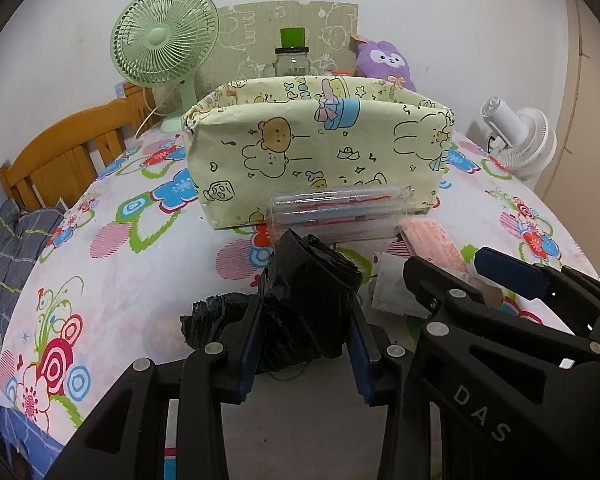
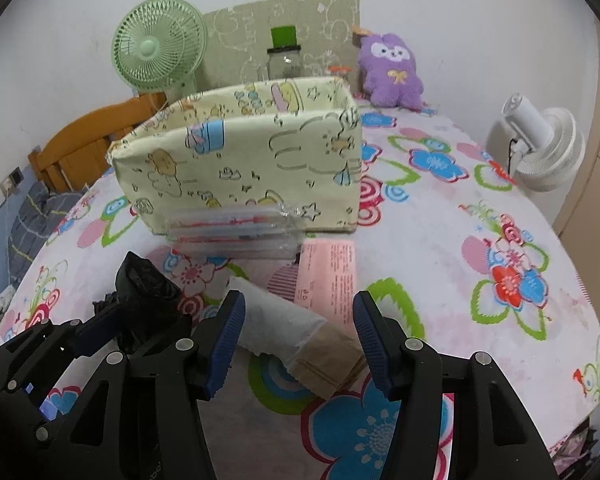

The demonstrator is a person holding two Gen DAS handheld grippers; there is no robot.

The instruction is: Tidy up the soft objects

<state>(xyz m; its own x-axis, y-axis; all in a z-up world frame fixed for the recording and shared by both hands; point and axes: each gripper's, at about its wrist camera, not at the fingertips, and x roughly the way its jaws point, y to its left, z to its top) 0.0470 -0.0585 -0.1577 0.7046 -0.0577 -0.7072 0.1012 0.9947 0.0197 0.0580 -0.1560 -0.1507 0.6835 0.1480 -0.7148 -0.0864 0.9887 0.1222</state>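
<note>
My left gripper [image 1: 304, 344] is shut on a crumpled black plastic bag [image 1: 308, 292], just above the flowered tablecloth; the bag also shows in the right wrist view [image 2: 144, 288]. My right gripper [image 2: 298, 340] is open, its pads on either side of a white and tan paper packet [image 2: 296, 336] lying on the cloth. A pink leaflet [image 2: 328, 276] lies just beyond it. A clear plastic pack [image 2: 236, 232] with red and blue contents leans against the front of a cream cartoon-print fabric box [image 2: 240, 160], which stands open-topped behind everything.
A green desk fan [image 1: 164, 44], a glass jar with a green lid [image 1: 292, 56] and a purple plush toy [image 2: 392, 68] stand at the back by a cardboard panel. A white fan [image 2: 540, 144] is at the right edge. A wooden headboard [image 1: 64, 152] is to the left.
</note>
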